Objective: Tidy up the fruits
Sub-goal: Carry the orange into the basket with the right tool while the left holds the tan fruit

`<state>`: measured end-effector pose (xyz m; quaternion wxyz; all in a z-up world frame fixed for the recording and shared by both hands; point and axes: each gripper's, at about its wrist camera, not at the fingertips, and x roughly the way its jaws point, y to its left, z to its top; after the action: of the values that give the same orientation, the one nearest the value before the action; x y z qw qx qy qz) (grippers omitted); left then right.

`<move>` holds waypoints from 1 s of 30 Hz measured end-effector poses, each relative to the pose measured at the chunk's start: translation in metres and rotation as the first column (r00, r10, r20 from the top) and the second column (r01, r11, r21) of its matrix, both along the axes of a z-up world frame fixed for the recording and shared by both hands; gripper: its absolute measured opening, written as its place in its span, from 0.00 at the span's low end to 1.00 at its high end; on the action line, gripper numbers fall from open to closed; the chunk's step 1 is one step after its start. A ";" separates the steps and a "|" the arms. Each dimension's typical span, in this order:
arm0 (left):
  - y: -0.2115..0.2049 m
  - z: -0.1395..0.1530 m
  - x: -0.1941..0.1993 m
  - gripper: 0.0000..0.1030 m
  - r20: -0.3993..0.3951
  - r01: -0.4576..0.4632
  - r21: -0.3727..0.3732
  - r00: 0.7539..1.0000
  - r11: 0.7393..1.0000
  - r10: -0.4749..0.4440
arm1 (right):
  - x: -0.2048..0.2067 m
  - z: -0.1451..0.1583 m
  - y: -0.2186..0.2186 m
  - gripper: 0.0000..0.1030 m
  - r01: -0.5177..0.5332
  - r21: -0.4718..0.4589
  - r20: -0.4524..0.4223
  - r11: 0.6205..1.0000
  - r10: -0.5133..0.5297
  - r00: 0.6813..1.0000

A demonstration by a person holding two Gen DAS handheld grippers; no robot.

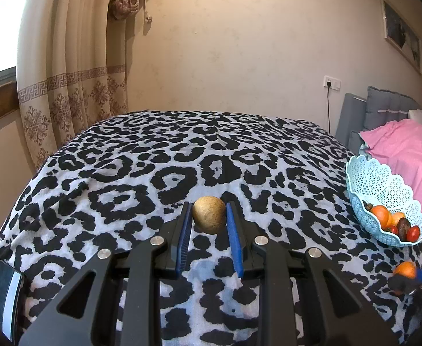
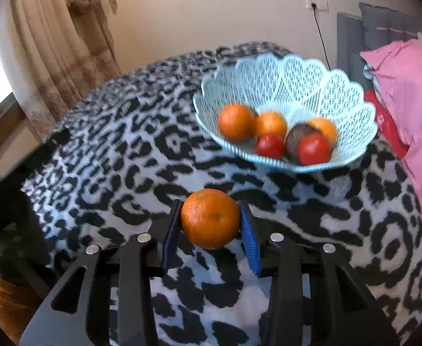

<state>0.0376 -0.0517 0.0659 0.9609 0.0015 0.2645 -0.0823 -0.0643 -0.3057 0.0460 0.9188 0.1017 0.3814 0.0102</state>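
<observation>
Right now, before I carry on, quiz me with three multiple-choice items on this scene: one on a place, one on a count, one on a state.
1. Where does the blue basket stand?
A. on the leopard-print bedspread, beside the pink pillow
B. on the windowsill
C. on the floor

2. How many red tomatoes show in the basket?
A. none
B. two
C. five

3. What is the right gripper doing?
A. hanging open with nothing in it
B. shut on an orange
C. shut on a tomato

Answers:
1 A, the basket sits on the print next to the pillow.
2 B, one tomato and another lie in front.
3 B, both blue pads press the orange's sides.
</observation>
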 end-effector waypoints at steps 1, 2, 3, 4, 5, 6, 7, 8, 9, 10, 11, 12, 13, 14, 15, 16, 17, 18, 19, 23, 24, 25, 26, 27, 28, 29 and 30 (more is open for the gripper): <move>-0.001 0.000 0.000 0.24 -0.001 0.005 -0.001 1.000 1.000 -0.005 | -0.002 0.007 -0.004 0.39 0.009 0.000 0.022 1.000 -0.009 1.000; -0.001 0.000 0.000 0.24 -0.002 0.008 -0.002 1.000 1.000 -0.008 | -0.003 0.013 -0.007 0.39 0.018 0.001 0.036 1.000 -0.018 0.999; -0.002 0.000 -0.001 0.24 -0.003 0.010 -0.002 1.000 1.000 -0.010 | -0.003 0.018 -0.011 0.39 0.029 0.001 0.051 1.000 -0.029 0.998; -0.002 0.000 -0.002 0.24 -0.002 0.012 0.001 1.000 1.000 -0.012 | -0.004 0.023 -0.018 0.39 0.049 -0.005 0.070 0.999 -0.048 0.996; -0.003 0.000 -0.002 0.24 0.000 0.012 0.004 1.000 1.000 -0.012 | -0.003 0.027 -0.024 0.39 0.067 -0.009 0.083 0.998 -0.066 0.994; -0.004 0.000 -0.003 0.24 0.002 0.014 0.007 1.000 1.000 -0.014 | -0.003 0.029 -0.030 0.39 0.087 -0.012 0.091 0.996 -0.085 0.992; -0.004 0.000 -0.004 0.24 0.004 0.016 0.010 1.000 1.000 -0.016 | -0.002 0.031 -0.037 0.39 0.104 -0.012 0.096 0.994 -0.103 0.990; -0.005 0.001 -0.004 0.24 0.005 0.018 0.012 1.000 1.000 -0.018 | -0.001 0.033 -0.045 0.39 0.129 -0.012 0.102 0.992 -0.127 0.987; -0.005 0.001 -0.005 0.24 0.006 0.019 0.014 1.000 1.000 -0.019 | 0.001 0.034 -0.052 0.39 0.149 -0.017 0.108 0.989 -0.147 0.983; -0.006 0.000 -0.005 0.24 0.006 0.021 0.015 1.000 1.000 -0.021 | 0.003 0.034 -0.058 0.39 0.165 -0.023 0.111 0.986 -0.161 0.981; -0.006 0.000 -0.006 0.24 0.004 0.023 0.016 1.000 1.000 -0.023 | 0.005 0.034 -0.066 0.39 0.189 -0.029 0.114 0.982 -0.185 0.976; -0.007 0.000 -0.007 0.24 0.003 0.026 0.016 1.000 1.000 -0.026 | 0.008 0.034 -0.072 0.39 0.203 -0.030 0.115 0.979 -0.199 0.973; -0.008 -0.001 -0.007 0.24 0.002 0.028 0.017 1.000 0.999 -0.028 | 0.011 0.032 -0.077 0.39 0.216 -0.031 0.115 0.976 -0.211 0.971; -0.009 -0.001 -0.008 0.24 0.000 0.031 0.019 1.000 0.999 -0.031 | 0.014 0.031 -0.083 0.39 0.232 -0.034 0.115 0.972 -0.227 0.967; -0.009 -0.002 -0.009 0.24 0.000 0.033 0.020 0.999 0.999 -0.033 | 0.016 0.030 -0.087 0.39 0.240 -0.036 0.115 0.970 -0.235 0.965; -0.010 -0.002 -0.009 0.24 -0.002 0.035 0.021 0.999 0.999 -0.035 | 0.019 0.029 -0.091 0.39 0.250 -0.039 0.114 0.967 -0.244 0.963; -0.010 -0.002 -0.010 0.24 -0.003 0.036 0.021 0.999 0.999 -0.036 | 0.021 0.028 -0.094 0.39 0.257 -0.040 0.113 0.966 -0.251 0.961; -0.010 -0.002 -0.010 0.24 -0.004 0.037 0.022 0.999 0.999 -0.037 | 0.024 0.027 -0.096 0.39 0.259 -0.041 0.112 0.965 -0.253 0.961; -0.011 -0.003 -0.010 0.24 -0.006 0.038 0.023 0.999 0.999 -0.038 | 0.027 0.026 -0.098 0.39 0.263 -0.047 0.112 0.964 -0.257 0.960; -0.012 -0.004 -0.011 0.24 -0.010 0.040 0.025 0.999 0.999 -0.040 | 0.037 0.020 -0.106 0.39 0.284 -0.058 0.101 0.957 -0.277 0.956; -0.012 -0.004 -0.011 0.24 -0.012 0.040 0.026 0.999 0.999 -0.040 | 0.039 0.018 -0.107 0.39 0.285 -0.059 0.098 0.957 -0.279 0.955; -0.012 -0.004 -0.011 0.24 -0.014 0.040 0.028 0.999 0.999 -0.040 | 0.040 0.017 -0.108 0.39 0.287 -0.060 0.096 0.956 -0.281 0.955; -0.012 -0.005 -0.011 0.24 -0.015 0.040 0.029 0.999 0.999 -0.040 | 0.041 0.015 -0.108 0.39 0.289 -0.062 0.095 0.955 -0.283 0.955; -0.013 -0.005 -0.011 0.24 -0.016 0.040 0.030 0.999 0.999 -0.040 | 0.042 0.014 -0.109 0.40 0.289 -0.065 0.093 0.955 -0.283 0.955; -0.013 -0.005 -0.011 0.24 -0.018 0.040 0.032 0.999 0.999 -0.039 | 0.042 0.012 -0.109 0.40 0.289 -0.066 0.090 0.955 -0.283 0.955; -0.014 -0.006 -0.011 0.24 -0.019 0.040 0.035 0.999 0.999 -0.039 | 0.042 0.010 -0.110 0.40 0.291 -0.056 0.087 0.955 -0.285 0.954; -0.014 -0.006 -0.011 0.24 -0.020 0.040 0.036 0.999 0.999 -0.040 | 0.042 0.010 -0.110 0.43 0.293 -0.049 0.089 0.955 -0.288 0.953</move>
<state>0.0269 -0.0658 0.0602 0.9563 0.0233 0.2750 -0.0967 -0.0228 -0.4161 0.0560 0.9276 0.1280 0.3249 -0.1326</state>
